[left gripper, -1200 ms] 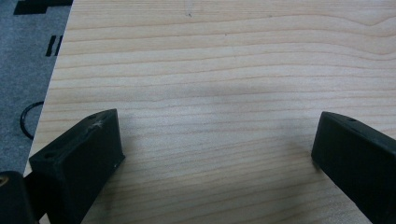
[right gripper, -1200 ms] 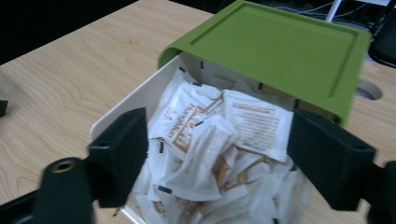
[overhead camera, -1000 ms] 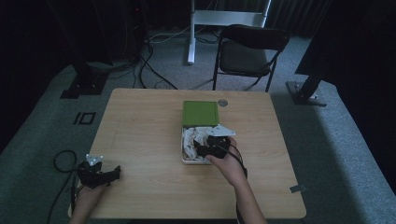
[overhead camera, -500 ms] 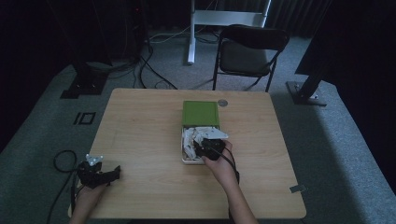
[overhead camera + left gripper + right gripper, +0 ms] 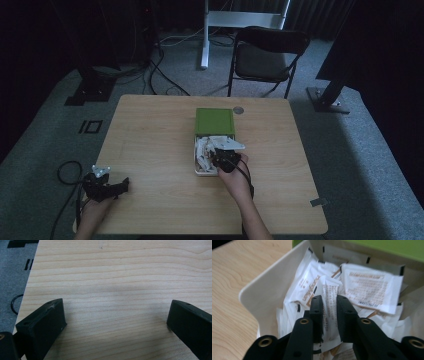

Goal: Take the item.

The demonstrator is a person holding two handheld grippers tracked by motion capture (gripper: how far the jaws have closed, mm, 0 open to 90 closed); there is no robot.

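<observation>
Right gripper (image 5: 329, 307): fingers (image 5: 316, 308) have just closed and pinch a white sachet (image 5: 329, 302) inside the white box (image 5: 264, 290) mid-tabletop (image 5: 150, 145). Left gripper (image 5: 115, 322): fingers wide apart, empty, over bare tabletop near its left corner.

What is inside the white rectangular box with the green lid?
The white box holds a loose pile of white paper sachets with brown print. The right gripper pinches one sachet. The pile hides the box's bottom.
</observation>
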